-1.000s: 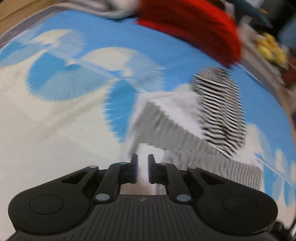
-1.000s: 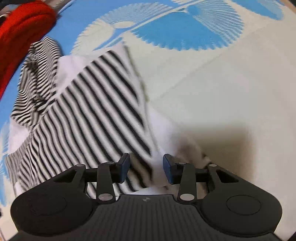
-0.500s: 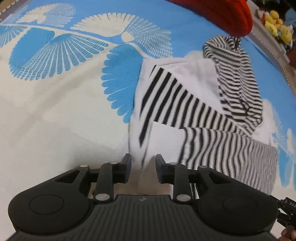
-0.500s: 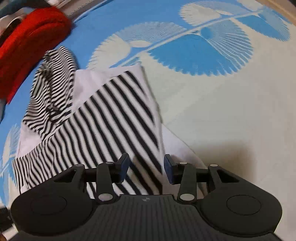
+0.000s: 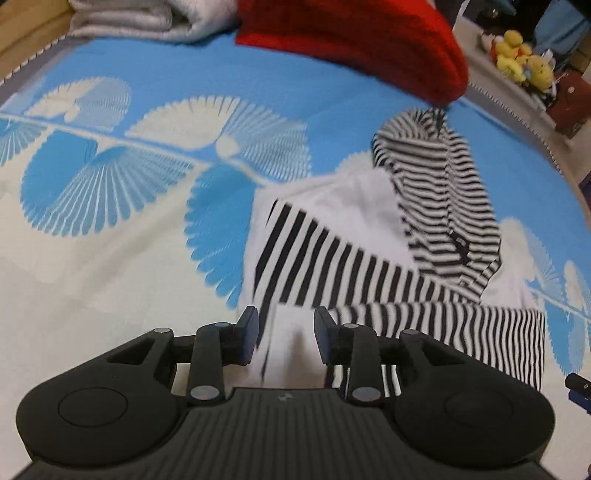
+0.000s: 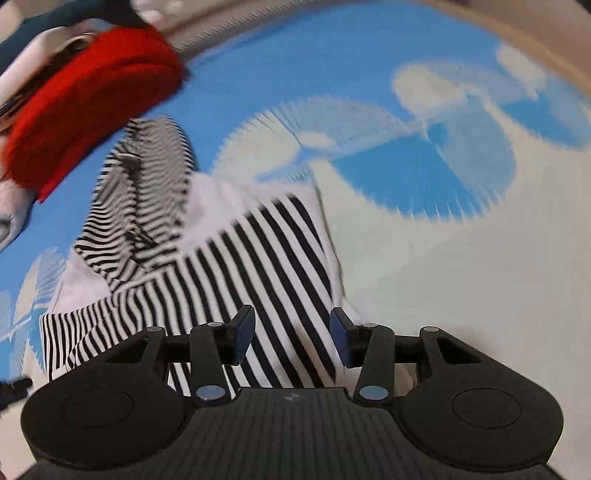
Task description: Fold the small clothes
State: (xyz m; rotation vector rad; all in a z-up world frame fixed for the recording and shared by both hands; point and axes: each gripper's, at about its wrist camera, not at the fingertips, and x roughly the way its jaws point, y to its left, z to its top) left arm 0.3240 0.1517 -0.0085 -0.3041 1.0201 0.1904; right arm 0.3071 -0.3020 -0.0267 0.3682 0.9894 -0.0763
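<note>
Hoodie [image 5: 373, 254] flat, hood twd red pile [image 5: 354, 40].

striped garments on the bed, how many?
1: the striped hoodie, lying part-folded on the blue bedspread before both open grippers. Others may lie hidden under the red knit.

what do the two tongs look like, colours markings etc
Both tongs, left and right, look alike: matte black plastic, ribbed central body with a small pale logo, a round disc recess on each side, silver pivot pins on the linkages, and blue pads on the inner finger faces. No cables or sleeves visible.
</note>
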